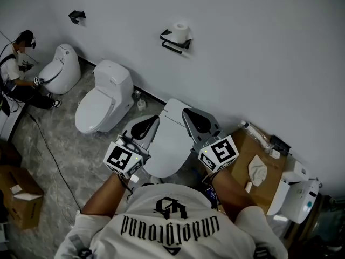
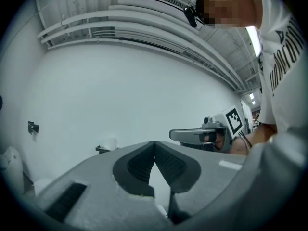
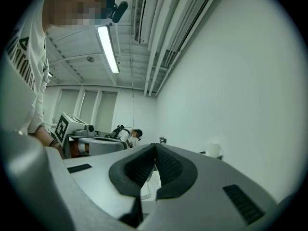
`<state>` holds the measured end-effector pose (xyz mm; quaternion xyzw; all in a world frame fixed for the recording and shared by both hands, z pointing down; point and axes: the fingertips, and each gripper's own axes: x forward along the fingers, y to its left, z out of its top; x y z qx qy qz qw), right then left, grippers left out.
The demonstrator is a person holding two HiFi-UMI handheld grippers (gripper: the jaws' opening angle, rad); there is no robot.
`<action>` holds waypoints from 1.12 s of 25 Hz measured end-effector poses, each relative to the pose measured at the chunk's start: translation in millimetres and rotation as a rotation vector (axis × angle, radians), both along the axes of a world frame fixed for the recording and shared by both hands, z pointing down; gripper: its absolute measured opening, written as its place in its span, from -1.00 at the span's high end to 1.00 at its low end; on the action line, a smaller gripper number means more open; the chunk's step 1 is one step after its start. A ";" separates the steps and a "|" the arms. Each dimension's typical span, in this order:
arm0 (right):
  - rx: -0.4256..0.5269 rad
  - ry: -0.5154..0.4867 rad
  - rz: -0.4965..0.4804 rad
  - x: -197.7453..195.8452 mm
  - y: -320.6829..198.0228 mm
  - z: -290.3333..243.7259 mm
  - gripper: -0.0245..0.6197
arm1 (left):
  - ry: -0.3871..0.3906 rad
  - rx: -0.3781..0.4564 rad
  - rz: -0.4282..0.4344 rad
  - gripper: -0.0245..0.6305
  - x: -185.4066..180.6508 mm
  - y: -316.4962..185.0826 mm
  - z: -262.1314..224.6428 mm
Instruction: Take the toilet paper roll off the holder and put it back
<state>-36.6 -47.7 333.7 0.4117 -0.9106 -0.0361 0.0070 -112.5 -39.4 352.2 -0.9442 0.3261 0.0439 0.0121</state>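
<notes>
A white toilet paper roll (image 1: 180, 31) stands on a black holder (image 1: 173, 43) fixed to the white wall. It shows small in the left gripper view as a roll (image 2: 111, 143) and in the right gripper view as a roll (image 3: 212, 149). My left gripper (image 1: 152, 120) and right gripper (image 1: 188, 113) are held side by side over a white toilet (image 1: 168, 139), well short of the roll. Both are shut with nothing between their jaws, tips touching in the left gripper (image 2: 154, 144) and the right gripper (image 3: 155, 146).
Two more toilets (image 1: 105, 99) (image 1: 59, 69) stand along the wall to the left, where a person (image 1: 16, 69) crouches. A second black holder (image 1: 77, 16) is on the wall. Cardboard boxes (image 1: 20, 196) sit on the floor; cardboard and a white device (image 1: 299, 196) lie right.
</notes>
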 end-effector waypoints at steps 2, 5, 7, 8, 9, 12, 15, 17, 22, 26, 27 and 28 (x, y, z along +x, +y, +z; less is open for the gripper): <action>0.005 0.008 -0.006 7.6 10.1 -0.8 0.88 | -0.002 -0.014 0.002 0.88 8.5 7.3 -1.6; 0.011 0.019 -0.017 21.8 27.5 -1.0 0.88 | 0.003 -0.026 0.000 0.88 24.6 21.0 -5.8; 0.009 0.019 -0.026 31.6 40.7 0.2 0.88 | 0.008 -0.002 -0.001 0.88 35.1 31.7 -7.4; 0.007 0.019 -0.032 36.2 47.8 1.5 0.88 | 0.005 0.007 -0.003 0.88 39.8 37.9 -6.8; 0.004 0.021 -0.040 40.7 55.2 3.3 0.88 | -0.003 0.011 -0.004 0.88 44.2 44.3 -5.0; -0.002 0.037 -0.067 55.0 76.1 8.7 0.88 | -0.017 -0.008 -0.014 0.88 55.1 63.0 2.3; -0.001 0.041 -0.075 71.9 99.6 11.6 0.88 | -0.024 -0.028 -0.020 0.88 67.7 86.5 4.9; 0.003 0.042 -0.079 83.3 118.2 12.8 0.88 | -0.031 -0.017 -0.021 0.88 77.1 104.4 6.1; -0.013 0.056 -0.119 106.7 160.9 26.0 0.88 | -0.032 0.000 -0.036 0.88 97.5 147.1 7.4; -0.040 0.062 -0.132 130.4 197.0 38.2 0.89 | -0.052 -0.027 -0.042 0.88 111.2 184.7 22.3; -0.044 0.062 -0.135 136.2 204.5 39.2 0.88 | -0.049 -0.030 -0.049 0.88 113.1 192.3 23.2; -0.048 0.062 -0.138 142.1 211.3 40.6 0.89 | -0.040 -0.035 -0.061 0.88 114.5 198.7 23.4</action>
